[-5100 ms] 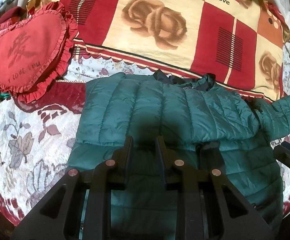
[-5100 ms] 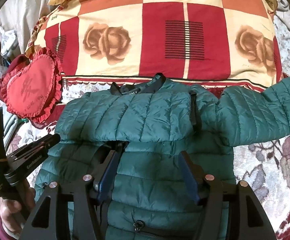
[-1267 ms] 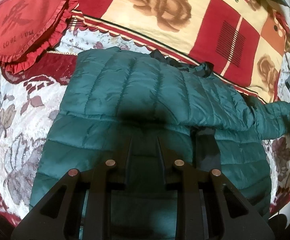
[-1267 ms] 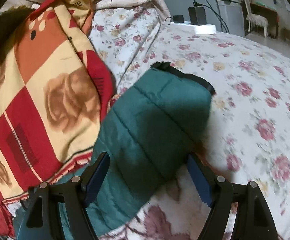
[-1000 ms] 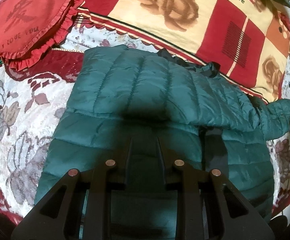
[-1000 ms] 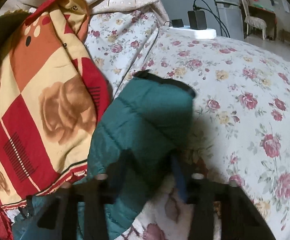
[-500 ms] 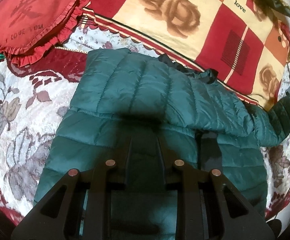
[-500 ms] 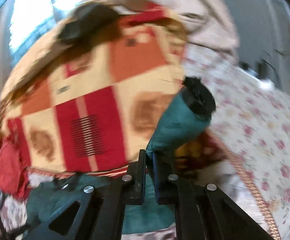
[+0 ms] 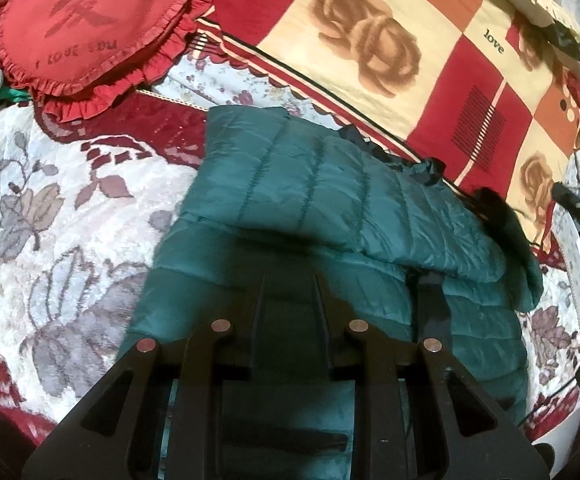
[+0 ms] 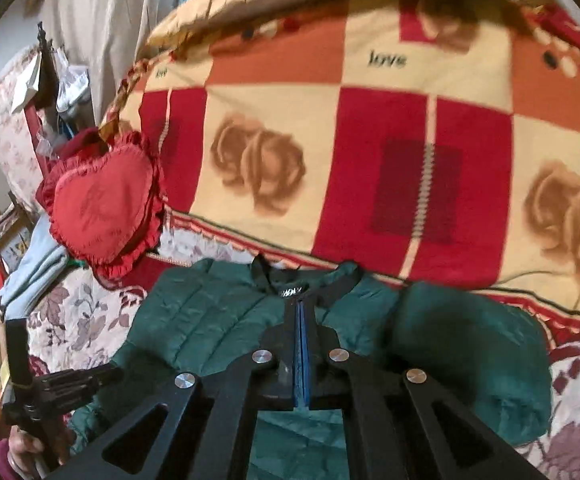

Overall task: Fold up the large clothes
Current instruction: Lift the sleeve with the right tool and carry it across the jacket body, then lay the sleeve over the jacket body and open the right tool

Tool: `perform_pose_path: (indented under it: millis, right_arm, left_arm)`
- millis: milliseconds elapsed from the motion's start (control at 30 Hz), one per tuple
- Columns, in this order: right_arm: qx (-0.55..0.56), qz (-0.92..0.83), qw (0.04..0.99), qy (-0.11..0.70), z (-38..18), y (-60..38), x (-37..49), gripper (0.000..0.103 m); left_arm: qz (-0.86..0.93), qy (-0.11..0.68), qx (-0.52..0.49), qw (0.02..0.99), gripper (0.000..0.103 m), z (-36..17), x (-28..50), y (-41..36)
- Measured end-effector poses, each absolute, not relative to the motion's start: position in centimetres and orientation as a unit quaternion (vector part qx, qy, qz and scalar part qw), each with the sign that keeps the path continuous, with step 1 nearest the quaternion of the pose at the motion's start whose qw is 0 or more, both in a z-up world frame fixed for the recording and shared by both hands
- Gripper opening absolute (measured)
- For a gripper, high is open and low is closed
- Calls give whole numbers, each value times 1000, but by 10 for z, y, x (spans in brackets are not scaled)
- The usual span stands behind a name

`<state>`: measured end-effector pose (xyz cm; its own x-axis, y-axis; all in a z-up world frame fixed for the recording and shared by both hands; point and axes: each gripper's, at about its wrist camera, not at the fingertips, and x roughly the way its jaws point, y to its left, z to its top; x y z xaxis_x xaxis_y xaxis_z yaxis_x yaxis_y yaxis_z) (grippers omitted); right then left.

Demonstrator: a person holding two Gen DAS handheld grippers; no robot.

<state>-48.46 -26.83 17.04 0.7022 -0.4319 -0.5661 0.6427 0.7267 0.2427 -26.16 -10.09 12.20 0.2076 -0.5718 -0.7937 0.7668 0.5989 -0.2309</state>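
- The heart-shaped cushion (image 9: 82, 32) lay well off to the upper left of the left claw (image 9: 289, 280), clear of the work.
- The left claw pointed steeply down over the lower body of the green quilted puffer jacket (image 9: 310, 184). Its jaws stood a narrow way apart with dark green fabric showing in the gap. I could not tell whether they pinched it or only hovered.
- The jacket lay spread on the floral bed (image 9: 50, 220), directly ahead of and under both claws, with one panel already folded across the chest.
- It looked light, soft and puffy, with a slick shell. It would likely spring back and slide, so a seam, hem or cuff seemed the surest hold.
- The right claw (image 10: 302, 304) was clenched, its blue pads pressed flat together, aimed down at the collar (image 10: 266, 276) just beyond its tips. No cloth showed between the pads.
- The sleeve (image 10: 470, 344) sat bunched just right of that claw, in front of the rose-patterned blanket (image 10: 390, 160). It probably needed flattening across the chest.
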Motion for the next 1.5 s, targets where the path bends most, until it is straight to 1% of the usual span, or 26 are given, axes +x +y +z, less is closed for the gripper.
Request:
perform_pose_path:
  millis: [33,100,167,200,333,367,433,567,733,767,800,833,867,900,933,1100,1233,1367,1500]
  right_arm:
    - [204,-318,890,258,168,-270,-481,1]
    - [186,-337,876,291,158,-279,-481,10]
    - [195,-348,865,305,149,-291,-493,66]
    - [204,-363,860,296,146,-297,-505,73]
    - [239,-399,840,279,137,-316,-550,74]
    - [241,-396,842,278,134,-316,-557,75]
    - [234,-383,845,291,127,-315,-565,81]
    - [172,-377,842,344,112,-307,-545,86]
    - [125,-424,803,401,74,-325,-512,85]
    - [126,-429,800,401,69,-330,-512,72]
    - [137,-428,800,398,66,-335,-513,57]
    - [156,-426,801,391,67,-339,-516,34]
    - [172,-428,805,374,71,-341,-520,25]
    - [187,-428,811,353,78,-340,-526,19]
    - [205,-423,820,327,89,-336,-534,11]
    - [258,-356,864,244,145,-309,-543,9]
    - [266,-291,894,212,176,-280,-514,9]
    - [277,-237,906,216,174,-252,-455,9]
    - [279,-202,904,253,152,-221,-390,9]
  left_arm:
    - [-434,455,106,771,22,122,-260,-99]
    - [-433,456,99,772,22,122,-255,-95]
    - [-430,461,91,771,22,120,-251,-93]
    - [-429,464,88,770,22,119,-249,-93]
    - [-431,462,92,769,22,117,-251,-95]
    - [-433,461,95,769,22,117,-253,-97]
    - [-435,461,98,767,22,117,-255,-101]
    - [-437,465,101,764,22,116,-259,-106]
    - [-438,463,112,763,22,118,-266,-107]
    - [-437,462,112,764,22,119,-266,-106]
    - [-436,461,113,765,22,119,-266,-104]
    - [-436,460,114,765,22,120,-264,-103]
    - [-435,460,113,766,22,120,-263,-101]
    - [-434,459,112,767,22,121,-261,-100]
    - [-432,458,109,769,22,121,-258,-98]
    - [-424,462,95,773,22,122,-247,-94]
    - [-423,462,78,776,22,128,-241,-89]
    - [-423,454,81,780,22,133,-241,-85]
    - [-419,459,78,780,22,132,-234,-81]
